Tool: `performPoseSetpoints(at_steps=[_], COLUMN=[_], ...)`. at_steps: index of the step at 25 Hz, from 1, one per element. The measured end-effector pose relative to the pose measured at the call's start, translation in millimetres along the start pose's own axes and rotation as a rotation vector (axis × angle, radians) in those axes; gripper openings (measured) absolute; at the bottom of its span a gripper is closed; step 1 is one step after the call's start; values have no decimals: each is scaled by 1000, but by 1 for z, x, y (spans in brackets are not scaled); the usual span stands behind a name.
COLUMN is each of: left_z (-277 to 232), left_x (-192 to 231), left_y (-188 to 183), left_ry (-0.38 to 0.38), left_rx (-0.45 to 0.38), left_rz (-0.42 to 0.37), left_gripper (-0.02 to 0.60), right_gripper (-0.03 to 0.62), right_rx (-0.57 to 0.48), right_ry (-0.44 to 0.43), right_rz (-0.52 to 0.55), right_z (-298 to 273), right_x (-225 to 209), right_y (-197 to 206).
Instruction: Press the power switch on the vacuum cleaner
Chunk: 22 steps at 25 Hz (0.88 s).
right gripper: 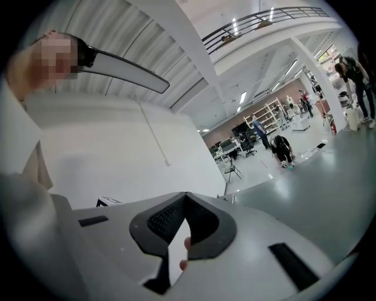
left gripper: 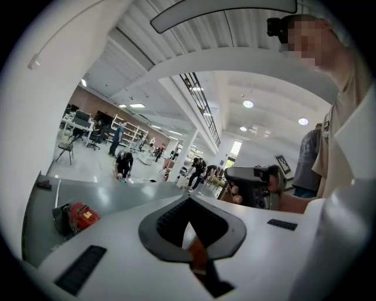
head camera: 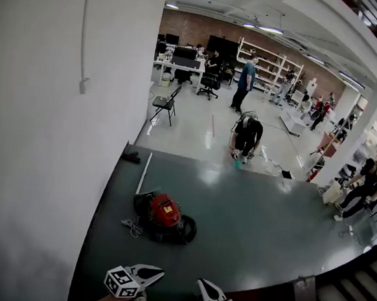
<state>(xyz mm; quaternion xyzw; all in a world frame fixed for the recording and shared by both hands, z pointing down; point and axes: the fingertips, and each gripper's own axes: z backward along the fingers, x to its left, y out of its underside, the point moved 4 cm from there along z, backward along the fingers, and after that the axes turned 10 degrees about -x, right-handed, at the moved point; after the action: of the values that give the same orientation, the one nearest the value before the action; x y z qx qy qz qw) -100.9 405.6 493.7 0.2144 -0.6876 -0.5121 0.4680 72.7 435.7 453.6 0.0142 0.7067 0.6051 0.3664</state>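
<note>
Hovering over the near edge of the dark floor (head camera: 266,231), the left gripper (head camera: 155,273) and the right gripper (head camera: 204,286) sit side by side at the bottom of the head view, their tips pointing away from the person. Each one's own view shows its jaws closed tip to tip, the dark pads meeting in a point with nothing between them. In the left gripper view a hand (left gripper: 235,191) wraps the handle of the right gripper, off to the right of the closed jaws.

The vacuum cleaner (head camera: 164,216) stands on the dark floor near its left edge, close to the white wall (head camera: 47,135) and well apart from both grippers, ahead of them and slightly left. It has a red body with black parts around it and a yellow label on top; its power switch is too small to make out. The left gripper view catches it low on the left, beyond the gripper's white body. A pale cord (head camera: 129,225) lies in a loose tangle on the floor, touching the vacuum cleaner's left side. A thin white pole (head camera: 144,173) lies flat between the vacuum cleaner and the far left corner, running along the left edge.

At the far edge of the dark floor a person (head camera: 247,135) in dark clothes crouches, bent low. Steps (head camera: 360,283) show past the near right corner
</note>
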Motion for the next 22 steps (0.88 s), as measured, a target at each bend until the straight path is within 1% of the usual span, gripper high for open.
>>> performPoseSetpoints(at_steps=[3,7,10,13,17,20,22], left_z=[-24,-47,-69,-95,-142,-178,-200], left_x=[15,39,71,105,140,157,164], left_y=[-13,-29,-35,-43,-64,-85,-95], left_ry=[44,66,32,-11,-37,-51,-73], left_rx=[-9,-2,19,6,-9,5,23], left_rz=[-27,-55,-55,-44,-74,-106,-118], left_gripper=[2,2,2,2,2,2,2], right_gripper=[8,8,8,8,8,8,8], right_rx=[-1,-11,-20,-15,-7,10,23], right_ry=[6,0,-3,7,14,7,-5], right_rz=[-4,-10,-5,-18,-45,-7,6], right_z=[-26,-54,-78,-101,-131,-158,-171], right_x=[-18,-30,-44,-74,-133,-177,-205], right_y=[-8,-20,-33,-39,-51,-69,-80])
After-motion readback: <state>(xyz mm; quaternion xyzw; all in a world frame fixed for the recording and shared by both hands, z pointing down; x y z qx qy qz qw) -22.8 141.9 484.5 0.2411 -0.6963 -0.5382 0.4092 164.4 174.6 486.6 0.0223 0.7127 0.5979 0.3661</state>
